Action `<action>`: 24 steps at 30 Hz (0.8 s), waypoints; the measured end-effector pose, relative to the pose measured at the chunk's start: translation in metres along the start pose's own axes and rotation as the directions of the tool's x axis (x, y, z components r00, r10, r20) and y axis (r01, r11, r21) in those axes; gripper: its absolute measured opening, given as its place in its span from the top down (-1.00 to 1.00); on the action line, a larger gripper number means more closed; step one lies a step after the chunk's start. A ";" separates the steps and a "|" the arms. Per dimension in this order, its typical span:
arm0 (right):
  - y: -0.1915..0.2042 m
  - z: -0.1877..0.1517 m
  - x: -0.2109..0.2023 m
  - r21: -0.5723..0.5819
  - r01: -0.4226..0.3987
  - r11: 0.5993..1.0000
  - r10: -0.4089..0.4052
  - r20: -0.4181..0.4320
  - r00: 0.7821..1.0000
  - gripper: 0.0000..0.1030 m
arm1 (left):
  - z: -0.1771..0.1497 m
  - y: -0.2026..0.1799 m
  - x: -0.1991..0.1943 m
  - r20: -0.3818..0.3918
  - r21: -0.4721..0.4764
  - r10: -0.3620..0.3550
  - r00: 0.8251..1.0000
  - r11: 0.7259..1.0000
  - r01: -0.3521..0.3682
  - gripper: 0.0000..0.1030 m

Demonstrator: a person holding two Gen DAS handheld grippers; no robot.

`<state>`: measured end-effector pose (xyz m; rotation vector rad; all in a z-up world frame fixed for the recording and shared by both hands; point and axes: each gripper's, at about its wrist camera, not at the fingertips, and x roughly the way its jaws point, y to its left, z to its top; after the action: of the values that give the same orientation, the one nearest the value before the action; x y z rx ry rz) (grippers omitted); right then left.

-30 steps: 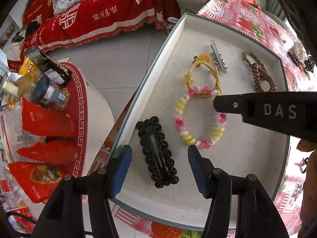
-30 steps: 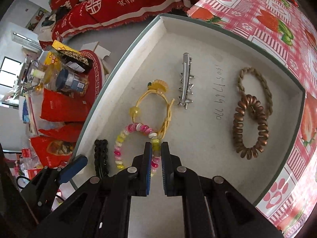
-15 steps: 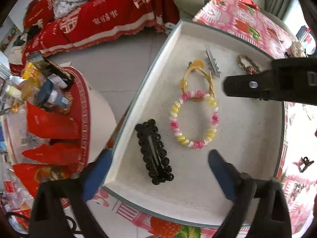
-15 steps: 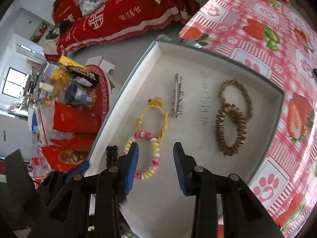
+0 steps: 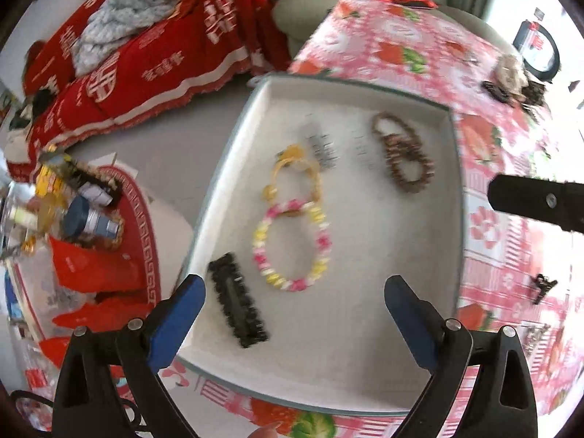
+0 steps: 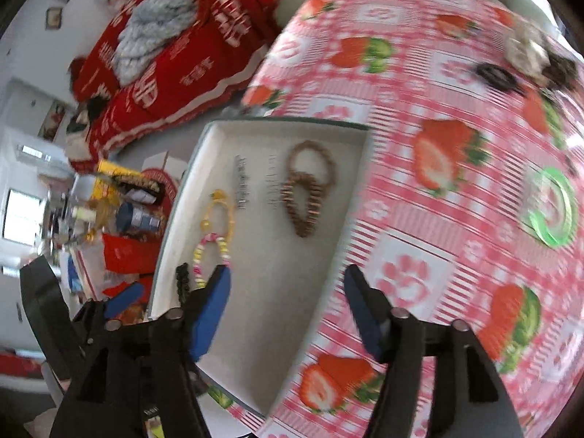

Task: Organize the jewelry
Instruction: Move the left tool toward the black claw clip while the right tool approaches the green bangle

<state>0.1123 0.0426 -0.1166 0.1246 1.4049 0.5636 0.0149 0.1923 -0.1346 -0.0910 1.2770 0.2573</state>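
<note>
Tray point(image 5: 233, 146) of jewelry on a strawberry-print tablecloth point(image 6: 438, 219). Inside lie a black hair clip point(image 5: 237, 299), a pink-and-yellow beaded bracelet point(image 5: 292, 244) touching a yellow bracelet point(image 5: 292, 175), a silver clip point(image 5: 323, 148), and two overlapping brown hair ties point(image 5: 401, 157). The left gripper point(image 5: 295, 303) stands fully spread above the tray, empty. The right gripper point(image 6: 288, 292) has just been opening; nothing is between its jaws.

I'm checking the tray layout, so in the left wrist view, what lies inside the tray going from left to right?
Black rectangular hair clip → pink, yellow and white beaded bracelet → silver metal hair clip → brown coiled hair tie. The yellow beaded loop overlaps the bracelet, so it is left out.
</note>
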 end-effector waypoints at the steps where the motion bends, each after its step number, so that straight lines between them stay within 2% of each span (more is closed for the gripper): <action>1: -0.011 -0.004 -0.009 0.024 0.008 1.000 -0.009 0.013 1.000 -0.43 | 0.002 -0.007 -0.003 0.006 0.015 -0.009 1.000 1.000 0.009 -1.00; 4: -0.038 -0.013 -0.026 0.075 0.034 0.997 -0.037 0.033 0.999 -0.47 | 0.008 -0.029 -0.008 0.017 0.061 -0.032 0.999 0.998 0.031 -1.00; 6: -0.058 -0.020 -0.038 0.119 0.061 0.991 -0.067 0.045 0.997 -0.63 | 0.010 -0.044 -0.011 0.020 0.088 -0.052 0.998 0.995 0.051 -1.00; 16: -0.157 -0.065 -0.084 0.322 0.145 0.935 -0.171 0.053 0.984 -0.64 | 0.012 -0.126 -0.027 0.020 0.237 -0.137 0.990 0.963 0.128 -1.00; 24: -0.209 -0.100 -0.104 0.417 0.199 0.887 -0.234 0.035 0.971 -0.66 | 0.004 -0.180 -0.029 -0.010 0.329 -0.178 0.984 0.929 0.171 -1.00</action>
<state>0.0733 -0.2079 -0.1272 0.3213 1.4162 0.0672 0.0540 0.0151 -0.1196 0.0839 1.2676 -0.1105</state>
